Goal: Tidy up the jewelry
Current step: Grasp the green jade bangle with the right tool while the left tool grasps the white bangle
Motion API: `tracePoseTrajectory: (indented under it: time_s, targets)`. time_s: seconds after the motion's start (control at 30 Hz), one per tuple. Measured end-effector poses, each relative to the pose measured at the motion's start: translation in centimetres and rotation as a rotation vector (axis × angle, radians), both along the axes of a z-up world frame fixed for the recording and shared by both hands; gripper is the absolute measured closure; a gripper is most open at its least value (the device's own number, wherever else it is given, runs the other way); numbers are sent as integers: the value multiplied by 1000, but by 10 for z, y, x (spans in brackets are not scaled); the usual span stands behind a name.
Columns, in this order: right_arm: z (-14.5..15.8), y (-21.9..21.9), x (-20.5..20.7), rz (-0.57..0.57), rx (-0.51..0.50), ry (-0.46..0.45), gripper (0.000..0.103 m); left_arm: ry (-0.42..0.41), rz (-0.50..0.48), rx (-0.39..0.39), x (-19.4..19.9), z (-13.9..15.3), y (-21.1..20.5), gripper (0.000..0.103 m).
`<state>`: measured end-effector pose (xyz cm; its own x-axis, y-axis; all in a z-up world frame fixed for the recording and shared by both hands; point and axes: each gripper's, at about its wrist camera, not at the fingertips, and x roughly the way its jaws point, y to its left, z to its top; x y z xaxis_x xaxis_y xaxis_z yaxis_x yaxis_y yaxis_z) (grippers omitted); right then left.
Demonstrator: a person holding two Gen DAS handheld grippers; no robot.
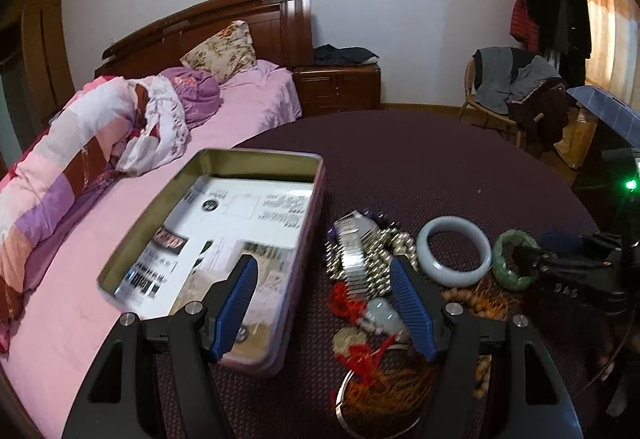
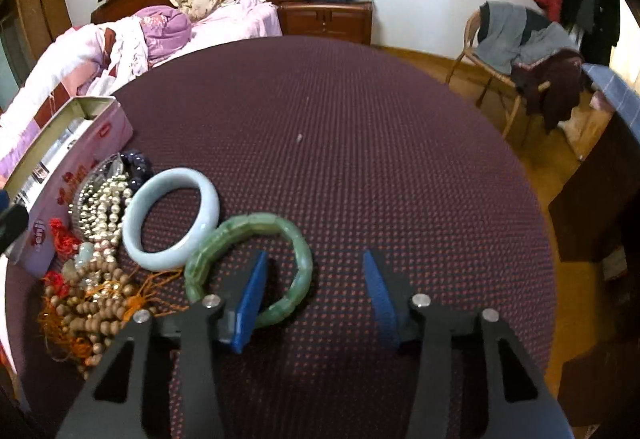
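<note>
- Your right gripper (image 2: 316, 263) is spread wide and holds nothing. Its left finger sits inside the ring of the green segmented bangle (image 2: 250, 267), its right finger well outside it, so the bangle's right side lies between the two.
- Your left gripper (image 1: 324, 273) is also spread and empty. It hangs above the gap where the open tin box (image 1: 224, 239) meets the jewelry heap.
- The tin lies on the dark red dotted table (image 2: 360, 127) at its bed side, lid off, with only a printed sheet showing inside. No jewelry is in it yet, so the sorting looks barely started.
- The heap sits just beside the tin: a pearl strand (image 2: 102, 213), a silver link band (image 1: 354, 259), a pale jade bangle (image 2: 172, 219), wooden prayer beads (image 2: 94, 315) and red-corded charms (image 1: 362, 353).
- The pale bangle touches the green one, and the orange tassels of the wooden beads run up close to both.
- The step in hand reads as a first pick, with the green bangle as the likely target.
- Next, lower the right gripper so the band sits squarely between the pads, then close gently; the stone looks slick and hard.
- Lift straight up to avoid dragging the pale bangle or the tassels, then carry it left to the tin.
</note>
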<state>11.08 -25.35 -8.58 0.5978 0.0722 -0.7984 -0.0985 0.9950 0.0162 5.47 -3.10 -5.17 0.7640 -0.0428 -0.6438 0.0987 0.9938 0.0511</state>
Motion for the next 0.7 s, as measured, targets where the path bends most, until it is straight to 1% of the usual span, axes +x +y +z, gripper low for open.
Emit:
tracePoseTrajectory:
  time_s: [0.03,0.07,0.1,0.13,0.2,0.3,0.43,0.5,0.57,0.67,0.7]
  targets:
    - [1,0,1,3,-12,-4,60,4,-9,-2,3,0,-4,34]
    - [2,-2,0,8,-1,-9,84,8,-21,-5,5,1,-8,34]
    - [2,-4,0,9,2,-10,94,12,-36,-6,8,1,-13,34]
    - [2,-5,-1,10,2,-14,94,16,-44,-3,10,0,-16,34]
    - [2,-13,-4,8,34,-17,94,29,-72,-13,16,-2,-25,34]
    - [3,-23,-7,-3,46,-34,94,65,-102,-23,26,-5,-39,34]
    - [1,-25,-6,1,73,-20,94,102,-137,-18,38,-11,-57,34]
    - [3,-23,-4,6,80,-18,94,122,-159,-28,42,-14,-65,42]
    - [3,-18,1,8,89,-11,93,147,-173,-14,49,-19,-74,62]
    - [3,-15,1,14,88,-12,93,205,-181,-21,59,-30,-80,73]
    - [3,-13,1,18,83,-14,92,212,-183,-21,60,-32,-82,74]
